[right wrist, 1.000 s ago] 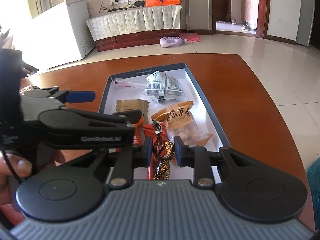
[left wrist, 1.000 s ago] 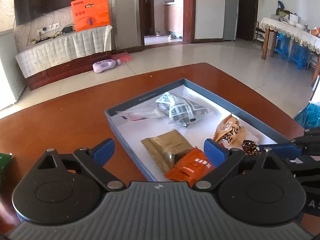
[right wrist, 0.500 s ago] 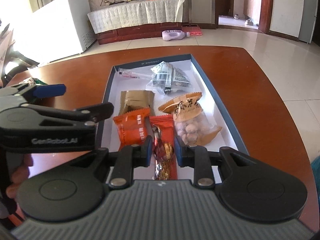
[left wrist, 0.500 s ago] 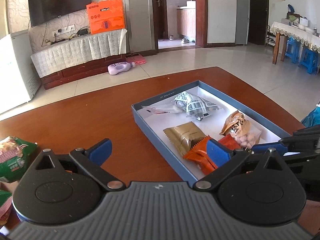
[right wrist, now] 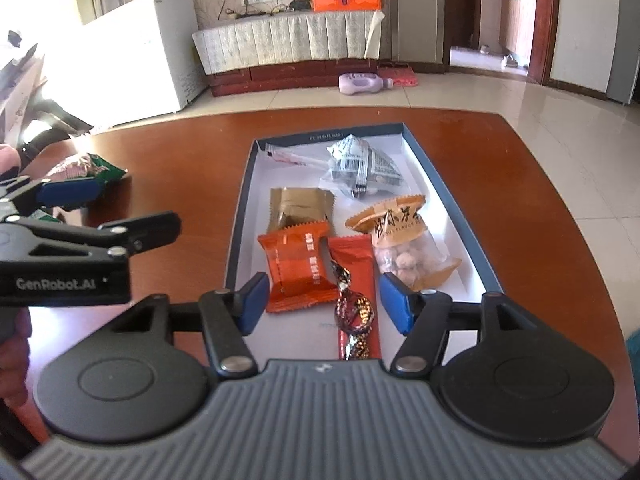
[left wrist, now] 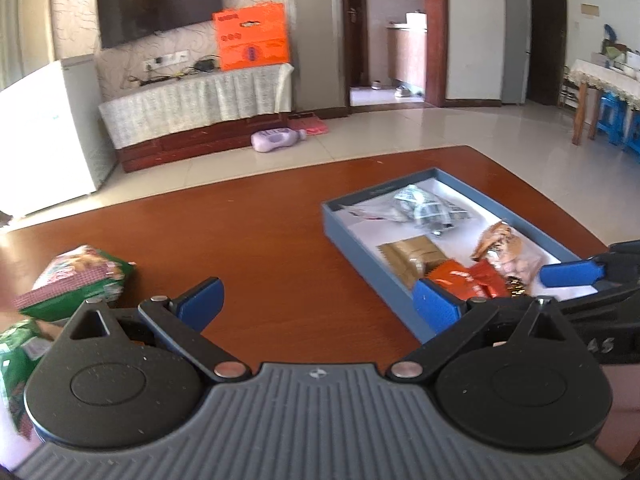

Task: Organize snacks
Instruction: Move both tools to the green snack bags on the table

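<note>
A blue tray with a white floor holds several snacks: an orange packet, a red packet, a gold packet, a bag of nuts and a grey-white packet. A dark foil candy lies on the red packet. My right gripper hangs over the tray's near end; its jaws are opening, with the candy between the pads but untouched. My left gripper is open and empty over the bare table, left of the tray. Green snack packs lie at its left.
The brown table ends just beyond the tray. The green packs lie at the table's left, behind my left gripper. Beyond are tiled floor, a covered cabinet and a purple bottle.
My right gripper has opened and let go of the foil candy, which now lies in the tray. My left gripper has moved left, away from the tray, bringing the green packs into view.
</note>
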`<state>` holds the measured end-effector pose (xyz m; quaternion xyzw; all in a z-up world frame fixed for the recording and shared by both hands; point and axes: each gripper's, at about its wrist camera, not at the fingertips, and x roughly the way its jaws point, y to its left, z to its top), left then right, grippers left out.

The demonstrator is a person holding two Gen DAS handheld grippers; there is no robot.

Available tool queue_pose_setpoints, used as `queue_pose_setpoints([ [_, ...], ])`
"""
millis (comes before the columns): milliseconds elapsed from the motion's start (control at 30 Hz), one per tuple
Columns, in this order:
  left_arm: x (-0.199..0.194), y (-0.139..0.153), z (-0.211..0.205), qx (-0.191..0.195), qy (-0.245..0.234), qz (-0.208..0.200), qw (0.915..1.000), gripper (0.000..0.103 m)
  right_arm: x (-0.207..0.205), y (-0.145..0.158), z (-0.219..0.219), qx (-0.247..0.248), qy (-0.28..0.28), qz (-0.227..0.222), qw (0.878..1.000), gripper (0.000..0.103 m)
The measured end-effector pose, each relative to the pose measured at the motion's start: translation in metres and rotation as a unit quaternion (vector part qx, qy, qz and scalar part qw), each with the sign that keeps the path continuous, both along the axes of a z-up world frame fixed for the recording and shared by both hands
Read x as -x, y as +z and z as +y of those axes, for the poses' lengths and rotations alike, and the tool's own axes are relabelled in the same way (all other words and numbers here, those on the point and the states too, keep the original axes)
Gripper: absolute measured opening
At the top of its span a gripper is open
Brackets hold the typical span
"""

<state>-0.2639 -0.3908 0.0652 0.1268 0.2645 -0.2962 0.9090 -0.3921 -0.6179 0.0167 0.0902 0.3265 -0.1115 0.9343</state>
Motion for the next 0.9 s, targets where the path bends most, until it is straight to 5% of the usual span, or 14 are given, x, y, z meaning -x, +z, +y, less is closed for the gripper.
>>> queue_pose_setpoints([
  [467, -0.024, 0.018, 0.118, -0.003, 0.104, -0.039, 0.9938, 0.102, -0.01, 0.022, 0.039, 0.043, 0.024, -0.06, 0.997, 0.065],
  [733, -0.054, -0.002, 0.194, -0.036, 0.169, -0.051, 0.9837, 0.102, -0.038, 0.029, 0.084, 0.023, 0.092, -0.081, 0.992, 0.065],
  [900, -0.07, -0.013, 0.219, -0.035, 0.165, -0.049, 0.9845, 0.102, -0.056, 0.032, 0.115, -0.01, 0.127, -0.098, 0.987, 0.065],
])
